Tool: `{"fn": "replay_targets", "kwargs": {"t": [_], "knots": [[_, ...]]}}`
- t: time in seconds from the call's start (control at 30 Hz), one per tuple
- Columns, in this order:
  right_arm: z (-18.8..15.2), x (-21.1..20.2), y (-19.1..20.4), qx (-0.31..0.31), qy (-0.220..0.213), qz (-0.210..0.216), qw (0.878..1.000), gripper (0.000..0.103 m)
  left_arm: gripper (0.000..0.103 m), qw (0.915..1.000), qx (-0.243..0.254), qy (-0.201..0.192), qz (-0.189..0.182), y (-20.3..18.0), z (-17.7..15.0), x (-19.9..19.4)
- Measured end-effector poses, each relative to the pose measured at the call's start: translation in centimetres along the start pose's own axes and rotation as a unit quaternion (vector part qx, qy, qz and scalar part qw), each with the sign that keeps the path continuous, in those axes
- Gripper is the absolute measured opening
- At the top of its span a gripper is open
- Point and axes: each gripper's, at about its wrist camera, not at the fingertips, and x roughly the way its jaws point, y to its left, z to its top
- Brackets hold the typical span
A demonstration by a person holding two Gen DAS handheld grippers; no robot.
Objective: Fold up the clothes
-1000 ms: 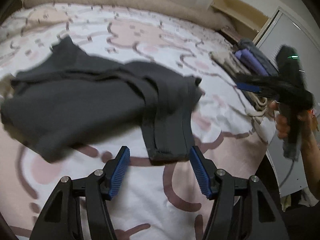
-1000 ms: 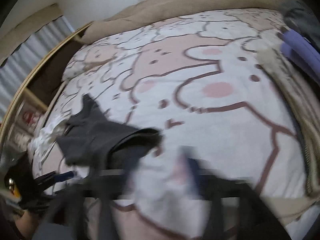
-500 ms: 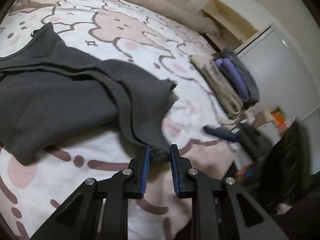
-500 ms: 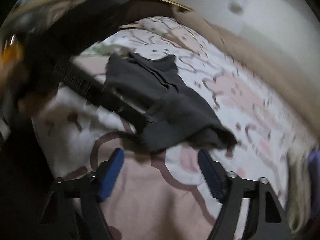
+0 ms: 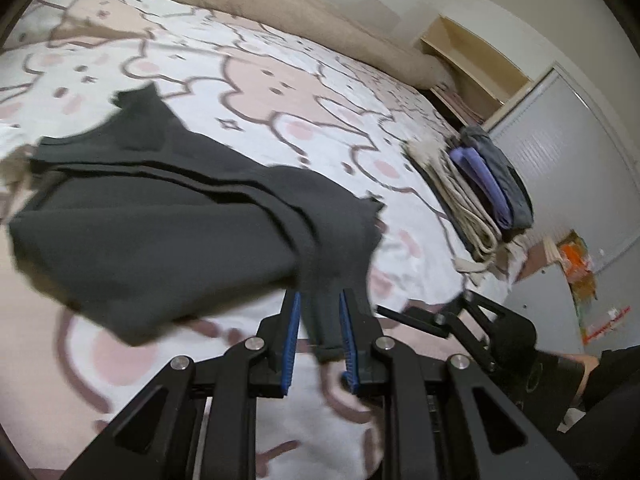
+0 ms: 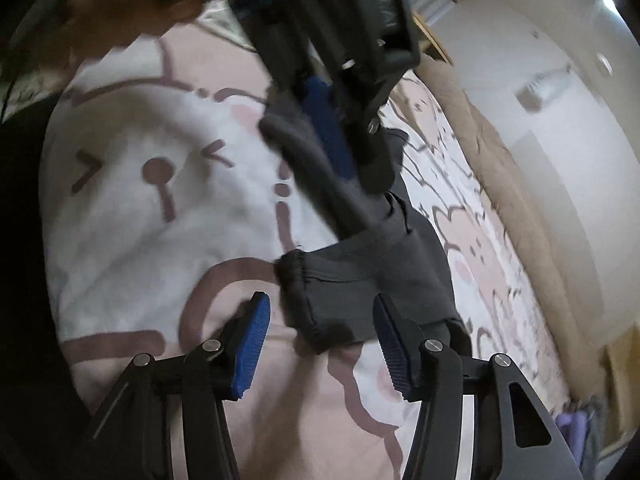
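Observation:
A dark grey garment point(image 5: 160, 224) lies crumpled on the bed. My left gripper point(image 5: 318, 312) is shut on a hem end of it and holds that end lifted off the sheet. In the right wrist view the same garment point(image 6: 360, 280) hangs from the left gripper's blue pads point(image 6: 324, 128). My right gripper point(image 6: 320, 332) is open, its pads on either side of another hem corner, without pinching it. The right gripper's black body point(image 5: 492, 332) shows low at the right of the left wrist view.
The bed has a white and pink cartoon-animal sheet point(image 5: 280, 92). A stack of folded clothes point(image 5: 476, 188), beige, purple and grey, sits at the bed's right edge. A beige blanket roll point(image 5: 280, 12) lies along the far side. A wooden shelf point(image 5: 472, 52) stands beyond.
My left gripper closed on the garment's hem and lifted it. My right gripper swung in from the right and now straddles a neighbouring hem corner, still open.

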Motion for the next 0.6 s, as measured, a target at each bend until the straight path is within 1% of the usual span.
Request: {"fn": "replay_targets", "kwargs": {"t": [0.07,0.1,0.13,0.17,0.2,0.23,0.27,0.3,0.33,0.37,0.4,0.43,0.47,0.5,0.53,0.57,0.6], "knots": [[-0.1,0.5,0.7,-0.024,0.004,-0.017,1.0,0.054,0.02,0.9999,-0.001,-0.008,0.015,0.7,0.1,-0.6],[-0.1,0.8,1.0,-0.034,0.006,-0.026,0.999,0.051,0.02,0.9997,-0.001,-0.012,0.022,1.1,0.1,-0.9],[0.0,1.1,1.1,-0.035,0.006,-0.033,0.999,0.04,0.02,0.9993,0.003,-0.017,0.033,1.3,0.2,-1.2],[0.2,1.5,1.2,-0.034,0.009,-0.04,0.999,0.033,0.02,0.9988,0.007,-0.022,0.044,1.5,0.3,-1.6],[0.2,1.9,1.1,-0.032,0.014,-0.043,0.998,0.025,0.02,0.9972,0.022,-0.027,0.067,1.6,0.5,-2.0],[0.3,2.1,0.9,-0.027,0.021,-0.04,0.999,0.019,0.021,0.9946,0.039,-0.033,0.091,1.6,0.7,-2.4],[0.4,2.4,0.7,-0.02,0.026,-0.035,0.999,0.017,0.027,0.9911,0.055,-0.039,0.114,1.6,0.9,-2.9],[0.6,2.4,0.3,-0.004,0.029,-0.022,0.999,0.014,0.035,0.9842,0.085,-0.047,0.148,1.6,1.2,-3.3],[0.8,2.4,-0.4,0.015,0.032,-0.009,0.999,0.012,0.058,0.9748,0.115,-0.055,0.183,1.6,1.5,-3.7],[0.4,2.2,-1.9,0.055,0.036,0.006,0.998,0.011,0.071,0.9623,0.155,-0.062,0.215,1.7,1.8,-3.7],[0.0,2.0,-3.5,0.094,0.04,0.02,0.995,0.009,0.071,0.9471,0.195,-0.069,0.246,1.9,2.0,-3.6],[-0.3,1.8,-5.0,0.133,0.044,0.034,0.99,0.008,0.071,0.9292,0.234,-0.076,0.276,2.1,2.3,-3.5],[-0.7,1.6,-6.6,0.171,0.047,0.048,0.983,0.008,0.071,0.9086,0.273,-0.083,0.305,2.2,2.6,-3.4],[-1.1,1.4,-8.1,0.21,0.051,0.062,0.974,0.007,0.071,0.8854,0.311,-0.089,0.334,2.4,2.9,-3.3],[-1.5,1.2,-9.7,0.248,0.055,0.076,0.964,0.007,0.071,0.8598,0.348,-0.096,0.361,2.6,3.1,-3.3],[-1.8,1.0,-11.2,0.285,0.058,0.09,0.952,0.007,0.071,0.8336,0.387,-0.093,0.382,3.2,3.1,-2.6],[-2.3,0.8,-12.8,0.322,0.061,0.1,0.94,0.007,0.07,0.8055,0.426,-0.089,0.402,3.9,3.0,-1.9]]}}
